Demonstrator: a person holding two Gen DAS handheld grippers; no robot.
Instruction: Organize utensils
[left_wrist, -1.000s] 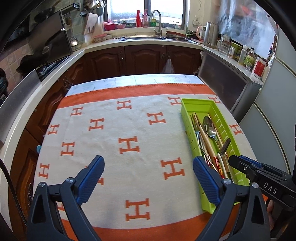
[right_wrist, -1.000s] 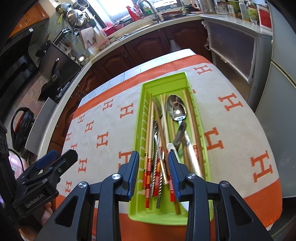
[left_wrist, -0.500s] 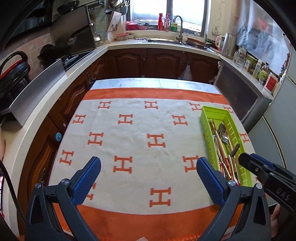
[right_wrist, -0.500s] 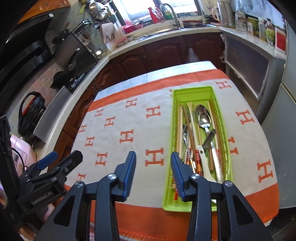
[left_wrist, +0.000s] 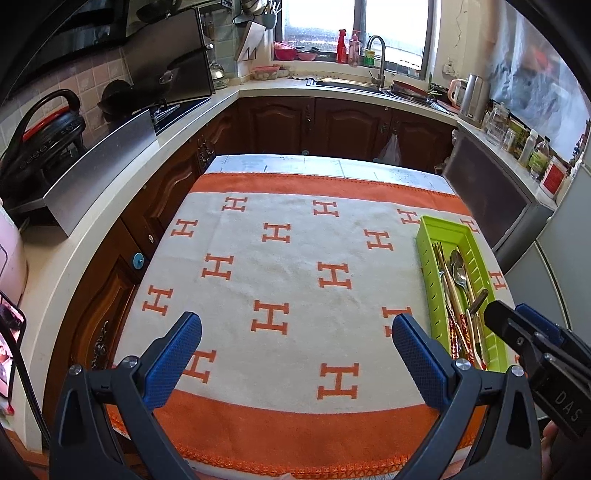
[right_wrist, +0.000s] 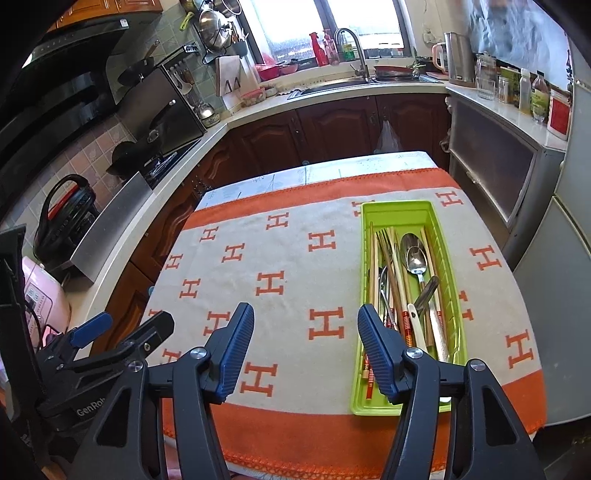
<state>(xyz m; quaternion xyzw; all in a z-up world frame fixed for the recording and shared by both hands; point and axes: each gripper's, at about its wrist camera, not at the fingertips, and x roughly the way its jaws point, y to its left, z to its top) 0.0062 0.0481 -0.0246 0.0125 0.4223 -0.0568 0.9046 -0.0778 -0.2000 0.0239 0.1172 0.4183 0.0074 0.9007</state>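
Note:
A lime green utensil tray (right_wrist: 397, 208) stands on the right side of the table's orange and cream H-pattern cloth (right_wrist: 295, 258). It also shows in the left wrist view (left_wrist: 439, 227). It holds spoons (right_wrist: 415, 256), a fork, chopsticks (right_wrist: 373, 266) and other utensils lying lengthwise. My left gripper (left_wrist: 295, 350) is open and empty above the cloth's near edge, left of the tray. My right gripper (right_wrist: 306, 347) is open and empty near the tray's front left corner; it also shows in the left wrist view (left_wrist: 535, 339).
Dark wood cabinets and a pale counter wrap around the table. A stove with pans (left_wrist: 122, 96) is at the left, a sink (left_wrist: 369, 79) at the back, bottles and jars (left_wrist: 532, 147) at the right. A steel cabinet (right_wrist: 491, 166) stands right of the table.
Both grippers have pulled back and up from the table, so more of the kitchen shows. My right gripper has opened wider and shifted left off the tray.

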